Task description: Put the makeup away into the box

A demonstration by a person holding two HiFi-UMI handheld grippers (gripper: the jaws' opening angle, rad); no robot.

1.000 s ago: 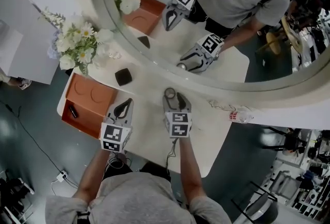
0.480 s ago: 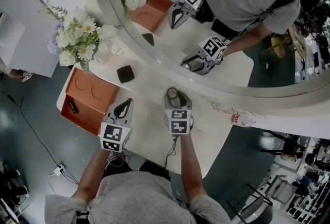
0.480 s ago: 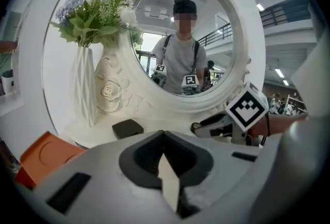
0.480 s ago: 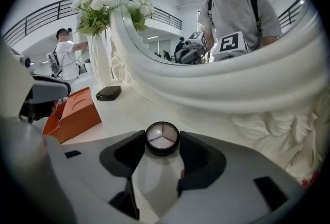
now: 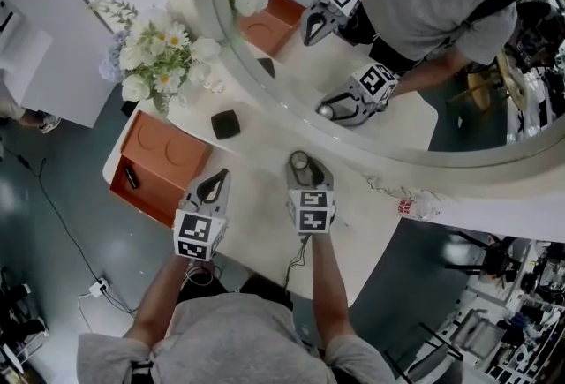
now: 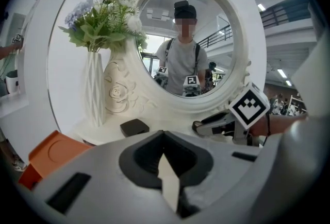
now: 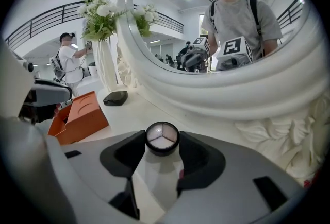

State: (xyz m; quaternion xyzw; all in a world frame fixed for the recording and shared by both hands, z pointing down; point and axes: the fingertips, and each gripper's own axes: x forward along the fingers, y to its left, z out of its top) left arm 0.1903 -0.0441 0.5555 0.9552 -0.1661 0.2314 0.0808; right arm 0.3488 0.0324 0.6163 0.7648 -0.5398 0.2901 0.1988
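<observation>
My right gripper is shut on a small round compact with a black rim and a pale three-part top, low over the white table. Both dark pads press its sides. To its left, my left gripper is shut with nothing in it, tips together. The orange box stands open at the table's left edge, a small dark item lying inside. A black square compact lies beyond the box near the mirror, also seen as the black compact.
A big round white-framed mirror runs along the table's far side and reflects both grippers. A white vase of flowers stands behind the box. A small bottle lies at the right. The table's near edge is close behind the grippers.
The head view has drifted, so the scene sits slightly further right. Both grippers keep their places, and the right one still holds the round compact.
</observation>
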